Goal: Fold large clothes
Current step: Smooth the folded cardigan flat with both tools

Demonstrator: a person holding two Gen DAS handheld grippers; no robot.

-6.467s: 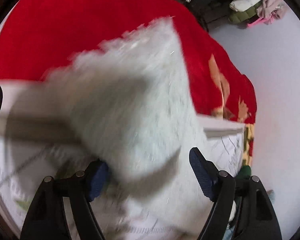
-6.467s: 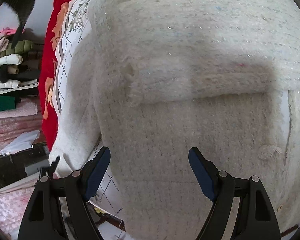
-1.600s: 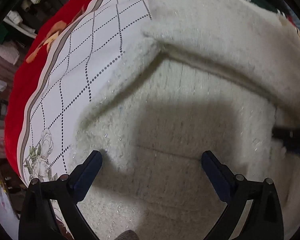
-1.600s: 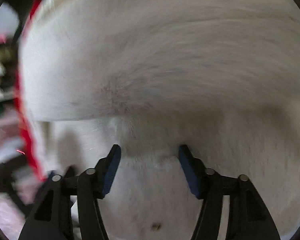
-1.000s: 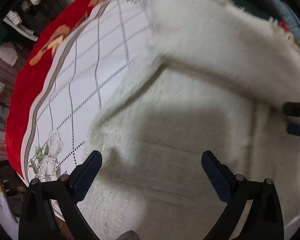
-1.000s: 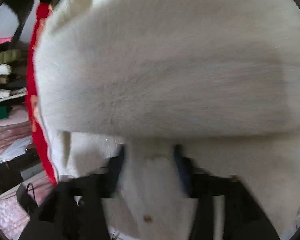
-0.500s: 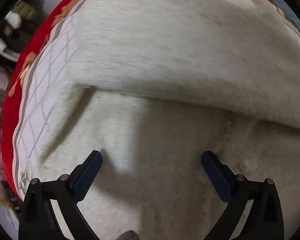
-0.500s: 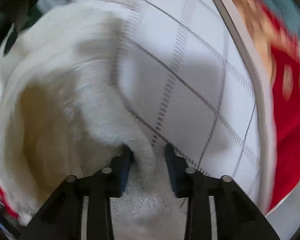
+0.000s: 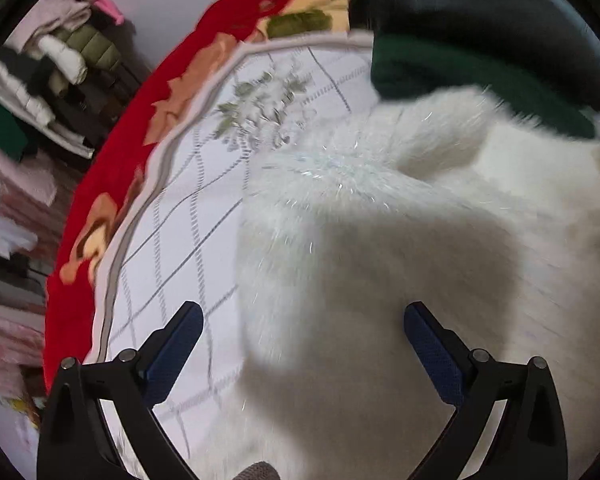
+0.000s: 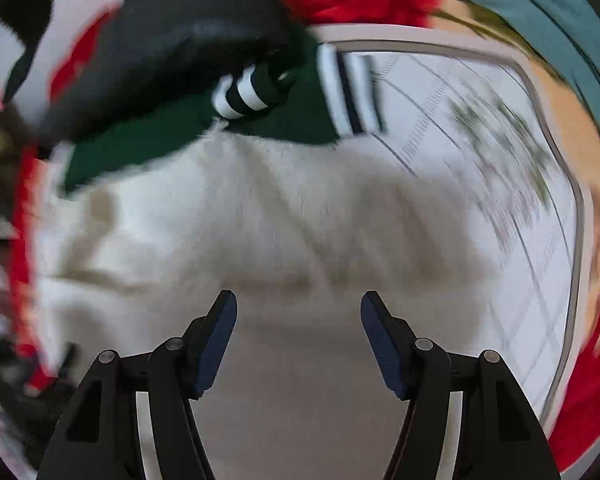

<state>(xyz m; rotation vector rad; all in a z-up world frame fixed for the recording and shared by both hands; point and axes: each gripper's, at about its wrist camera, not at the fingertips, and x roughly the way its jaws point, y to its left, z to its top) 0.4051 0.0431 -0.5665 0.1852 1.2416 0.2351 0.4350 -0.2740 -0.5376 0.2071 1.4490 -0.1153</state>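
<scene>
A fluffy white sweater [image 9: 400, 248] lies folded on a white checked bedsheet [image 9: 204, 216]; it also fills the middle of the right wrist view [image 10: 284, 216]. My left gripper [image 9: 300, 344] is open and empty, hovering over the sweater's left edge. My right gripper [image 10: 298, 328] is open and empty above the sweater's near part. The right wrist view is blurred by motion.
A dark green garment with white stripes [image 10: 260, 96] and a black garment [image 10: 172, 28] lie beyond the sweater, also in the left wrist view [image 9: 460, 60]. A red floral blanket [image 9: 112, 184] borders the sheet. Stacked clothes [image 9: 52, 68] fill shelves at left.
My right gripper has let go of the sweater's fold and opened. Both grippers have drawn back and the sweater lies folded over on the sheet.
</scene>
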